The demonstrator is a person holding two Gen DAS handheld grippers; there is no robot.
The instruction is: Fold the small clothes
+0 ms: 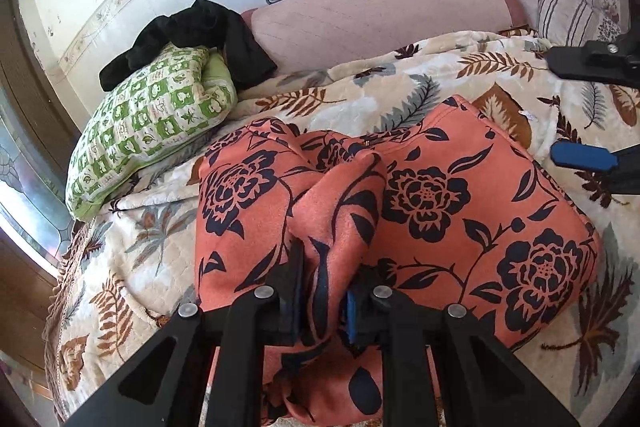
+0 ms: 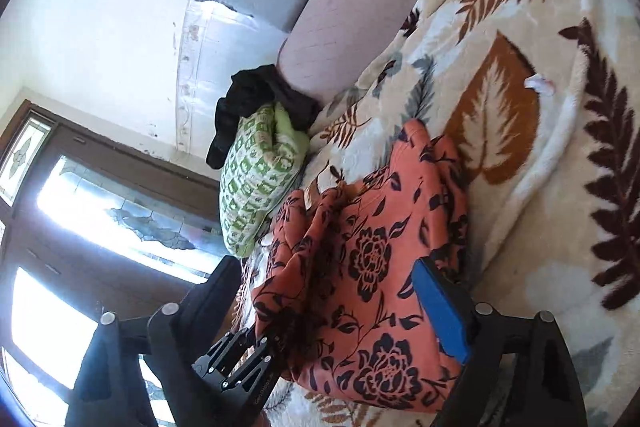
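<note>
On the leaf-print blanket (image 1: 400, 83), left gripper (image 1: 324, 291) pinches the orange floral garment (image 1: 440, 195); right gripper (image 2: 320, 307) spread.

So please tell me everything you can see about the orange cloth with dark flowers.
The orange garment with dark navy flower print looks soft and thin. It lies partly folded and bunched on the cream leaf-patterned blanket, beside the green checked pillow. The left tongs pinch a raised ridge of it. The right tongs stand open around its edge, not pressing.

Both wrist views look close down on the orange floral garment (image 1: 460, 195), the right one rolled sideways.
</note>
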